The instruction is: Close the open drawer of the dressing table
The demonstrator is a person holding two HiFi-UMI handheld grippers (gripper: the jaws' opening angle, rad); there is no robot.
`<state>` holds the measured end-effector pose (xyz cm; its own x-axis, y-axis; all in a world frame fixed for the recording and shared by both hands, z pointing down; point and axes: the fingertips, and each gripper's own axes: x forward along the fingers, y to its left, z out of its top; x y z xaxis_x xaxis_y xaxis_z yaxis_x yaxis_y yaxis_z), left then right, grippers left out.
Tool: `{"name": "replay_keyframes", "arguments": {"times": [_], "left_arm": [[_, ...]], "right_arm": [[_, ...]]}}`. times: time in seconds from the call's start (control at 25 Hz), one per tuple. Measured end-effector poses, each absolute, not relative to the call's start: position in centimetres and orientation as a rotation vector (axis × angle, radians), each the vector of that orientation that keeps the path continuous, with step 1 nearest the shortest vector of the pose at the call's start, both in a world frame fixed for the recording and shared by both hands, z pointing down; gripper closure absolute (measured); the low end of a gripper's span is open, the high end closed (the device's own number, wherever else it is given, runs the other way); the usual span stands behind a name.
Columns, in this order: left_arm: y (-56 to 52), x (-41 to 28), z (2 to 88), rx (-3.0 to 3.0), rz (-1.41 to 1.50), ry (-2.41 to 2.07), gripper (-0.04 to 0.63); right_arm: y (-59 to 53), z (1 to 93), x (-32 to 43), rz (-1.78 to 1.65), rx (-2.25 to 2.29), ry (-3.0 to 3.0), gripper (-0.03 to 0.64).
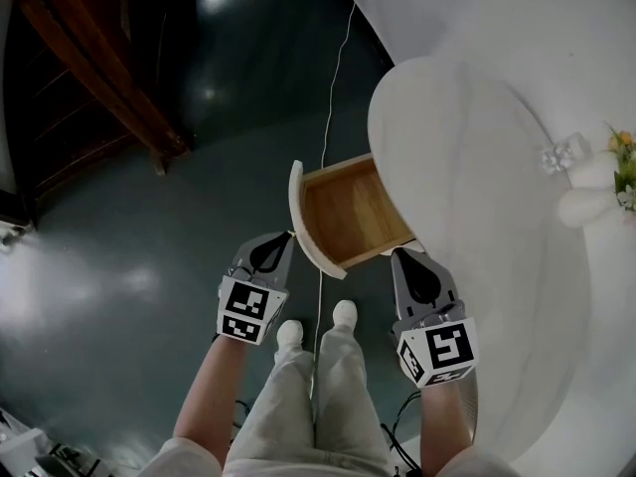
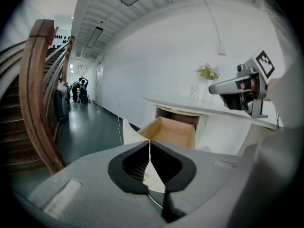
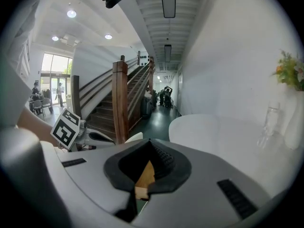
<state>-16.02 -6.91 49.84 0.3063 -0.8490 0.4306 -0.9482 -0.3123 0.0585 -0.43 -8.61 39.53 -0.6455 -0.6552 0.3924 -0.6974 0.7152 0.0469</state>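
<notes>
While beside drawer [image 1: 350,210], grippers [image 1: 286,237] [image 1: 402,254] closed, empty.

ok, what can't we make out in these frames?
- Back of the drawer: head view, the tabletop covers it.
- Outer face of the drawer's front, and any handle: head view shows only its top edge; in the left gripper view the gripper's own body hides most of it.
- Whether the left gripper touches that front: head view, too close to tell.
- Glass thing on the tabletop: too small to name.
</notes>
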Motion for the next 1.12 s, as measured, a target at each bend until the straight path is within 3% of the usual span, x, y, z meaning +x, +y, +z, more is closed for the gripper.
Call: {"name": "replay_keyframes", "arguments": {"times": [0.64, 1.12], "left_arm": [[-7.4, -15.0, 58.0, 2.253, 0.490, -1.527, 0.577], [-7.9, -14.3, 59.0, 2.302, 0.486, -1.500, 0.577]], "right_arm": [[-9.3, 42.7, -1.4, 0.165, 1.097, -2.555, 0.620], [-10.1, 42.4, -1.6, 0.141, 1.149, -2.572, 0.620]]}}
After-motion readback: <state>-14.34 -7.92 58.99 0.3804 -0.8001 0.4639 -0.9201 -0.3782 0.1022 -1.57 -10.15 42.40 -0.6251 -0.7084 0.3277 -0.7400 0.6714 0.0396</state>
